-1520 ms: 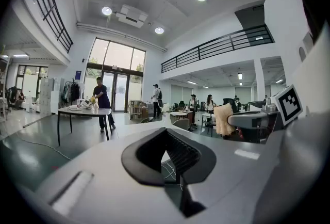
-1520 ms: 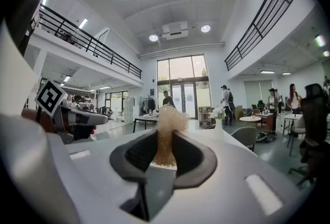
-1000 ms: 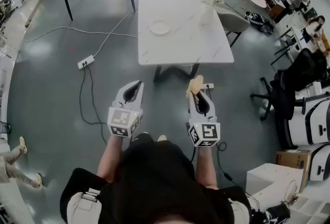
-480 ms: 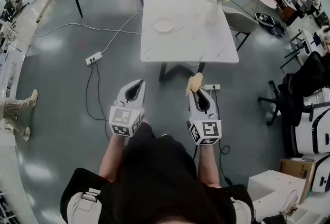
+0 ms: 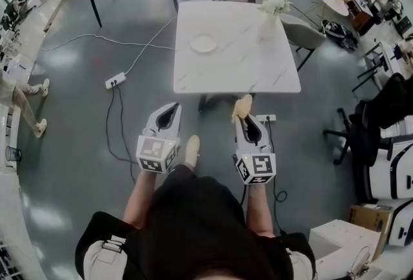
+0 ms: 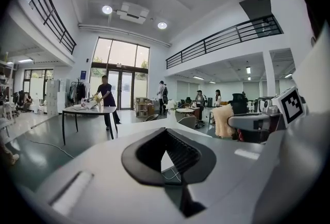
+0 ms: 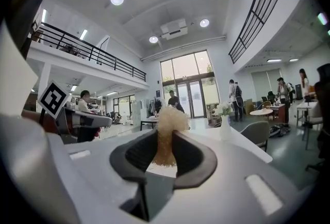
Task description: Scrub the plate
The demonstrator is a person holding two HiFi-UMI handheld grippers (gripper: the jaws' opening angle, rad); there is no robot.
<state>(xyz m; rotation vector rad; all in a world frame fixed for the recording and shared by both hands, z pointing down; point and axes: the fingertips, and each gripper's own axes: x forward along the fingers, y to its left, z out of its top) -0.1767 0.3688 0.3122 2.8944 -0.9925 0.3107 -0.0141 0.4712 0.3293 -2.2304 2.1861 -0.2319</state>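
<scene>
Two grippers short of surface (image 5: 258, 72) | left gripper (image 5: 173, 106) fingers together, empty | right gripper (image 5: 243, 116) fingers clamped on sponge (image 5: 242, 104) | plate (image 5: 203, 44) on surface, far-left part | advice: close in, press sponge flat on plate

Bright, even indoor light; ceiling spots (image 6: 106, 10), tall windows (image 6: 119, 63); fisheye-bent edges; floor (image 5: 64, 79) glare, perhaps.

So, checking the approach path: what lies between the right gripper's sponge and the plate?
In the head view, only bare white tabletop lies between the sponge and the plate; the vase stands aside.
</scene>
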